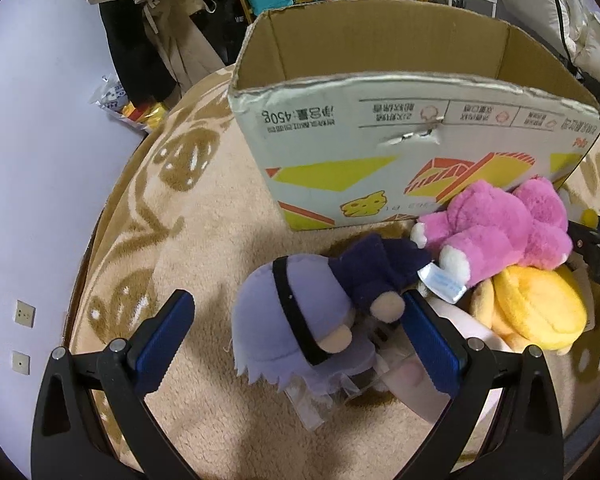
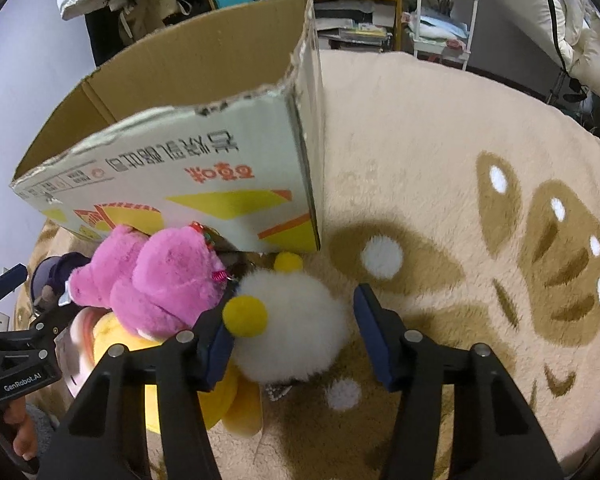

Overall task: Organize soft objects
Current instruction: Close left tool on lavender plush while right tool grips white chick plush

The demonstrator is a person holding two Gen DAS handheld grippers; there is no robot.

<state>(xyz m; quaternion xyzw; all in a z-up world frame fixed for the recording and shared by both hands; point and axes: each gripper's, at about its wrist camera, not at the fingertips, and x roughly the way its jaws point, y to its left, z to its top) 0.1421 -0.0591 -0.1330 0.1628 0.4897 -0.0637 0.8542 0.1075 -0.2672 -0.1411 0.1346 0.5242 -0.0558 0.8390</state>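
At the bottom of the left wrist view, the left gripper (image 1: pixel 296 334) is seen with its jaws spread wide around a lavender-haired doll (image 1: pixel 300 328); neither blue pad is seen pressing on it. The doll lies face down, so its front is hidden, and a clear plastic wrapping under it is hard to make out. A pale pink object beneath the right pad is mostly covered and cannot be identified.

At the bottom of the right wrist view, the right gripper (image 2: pixel 290 330) is seen with its jaws partly apart around a white fluffy toy (image 2: pixel 296 320) with two yellow pompoms. The left pad lies against the toy; a gap shows at the right pad, so no firm grip is shown.

Four soft toys can be counted: the doll, the white toy, a pink plush (image 1: pixel 496 232) and a yellow plush (image 1: pixel 536 312) half buried under it. All lie on a beige rug (image 2: pixel 440 128) just before one open cardboard box (image 1: pixel 380 120), whose floor is hidden by its near wall.

Farther up, cluttered shelves and hanging clothes are cut off by the frame edge.
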